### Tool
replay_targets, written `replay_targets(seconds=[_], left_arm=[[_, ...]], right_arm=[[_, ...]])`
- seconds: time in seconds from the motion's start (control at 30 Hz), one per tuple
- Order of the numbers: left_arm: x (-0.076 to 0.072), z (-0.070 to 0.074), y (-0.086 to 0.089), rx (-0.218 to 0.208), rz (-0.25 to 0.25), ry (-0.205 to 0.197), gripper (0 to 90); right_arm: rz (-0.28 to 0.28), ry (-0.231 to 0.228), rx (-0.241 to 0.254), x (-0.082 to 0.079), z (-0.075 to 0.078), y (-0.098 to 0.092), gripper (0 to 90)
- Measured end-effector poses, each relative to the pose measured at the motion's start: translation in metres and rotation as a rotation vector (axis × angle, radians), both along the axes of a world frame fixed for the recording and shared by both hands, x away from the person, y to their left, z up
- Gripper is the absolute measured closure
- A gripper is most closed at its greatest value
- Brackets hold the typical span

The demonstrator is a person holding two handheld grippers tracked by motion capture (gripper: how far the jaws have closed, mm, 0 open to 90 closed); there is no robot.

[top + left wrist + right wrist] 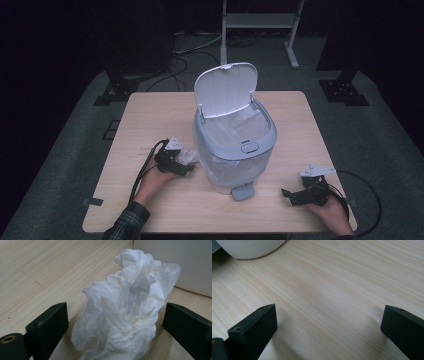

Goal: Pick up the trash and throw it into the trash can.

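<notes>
A crumpled white tissue (125, 312) lies on the wooden table (150, 115), just left of a pale grey pedal bin (235, 150). My left gripper (116, 312) is open, its black jaws standing on either side of the tissue with a small gap at each. In the high view the left gripper (184, 165) sits by the tissue (188, 157) at the bin's left side. The bin's white lid (226, 90) stands up, and a clear liner shows inside. My right gripper (289, 196) rests low at the front right, open, with bare table between its jaws (328, 320).
The bin's foot pedal (242, 191) sticks out toward the front edge. The bin wall (180, 262) rises close behind the tissue. A metal stand (260, 25) and cables lie on the floor beyond the table.
</notes>
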State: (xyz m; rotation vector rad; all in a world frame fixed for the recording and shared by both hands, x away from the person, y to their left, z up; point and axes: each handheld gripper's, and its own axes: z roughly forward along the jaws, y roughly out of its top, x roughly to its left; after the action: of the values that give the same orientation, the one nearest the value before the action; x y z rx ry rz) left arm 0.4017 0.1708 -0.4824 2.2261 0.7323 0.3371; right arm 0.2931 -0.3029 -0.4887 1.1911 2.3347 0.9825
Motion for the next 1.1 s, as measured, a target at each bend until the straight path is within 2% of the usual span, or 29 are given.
replay_targets(seconds=[0.2,0.27,0.37,0.5,0.6,0.73,1.1], left_arm=[[-0.001,0.000,0.001,-0.007,-0.003,-0.005,11.9],[-0.002,0.001,0.002,-0.018,-0.012,-0.013,20.1],[-0.002,0.001,0.002,-0.027,-0.013,-0.017,23.8],[-0.004,0.002,0.004,-0.042,-0.024,-0.026,41.9],[-0.004,0.002,0.005,-0.046,-0.029,-0.029,51.2],[-0.004,0.002,0.007,-0.059,-0.020,-0.022,55.9],[-0.005,0.004,0.018,-0.089,-0.032,0.012,55.8]], right_arm=[[0.000,0.001,-0.001,0.000,0.000,0.000,0.0],[0.000,0.001,-0.001,0.000,0.000,0.000,0.0],[0.000,0.000,-0.001,0.000,0.000,0.000,0.0],[0.000,0.000,-0.001,0.000,0.000,0.000,0.0],[0.001,0.000,-0.001,0.000,0.000,0.000,0.0],[0.000,0.000,-0.001,0.000,0.000,0.000,0.0],[0.000,0.000,0.000,0.000,0.000,0.000,0.0]])
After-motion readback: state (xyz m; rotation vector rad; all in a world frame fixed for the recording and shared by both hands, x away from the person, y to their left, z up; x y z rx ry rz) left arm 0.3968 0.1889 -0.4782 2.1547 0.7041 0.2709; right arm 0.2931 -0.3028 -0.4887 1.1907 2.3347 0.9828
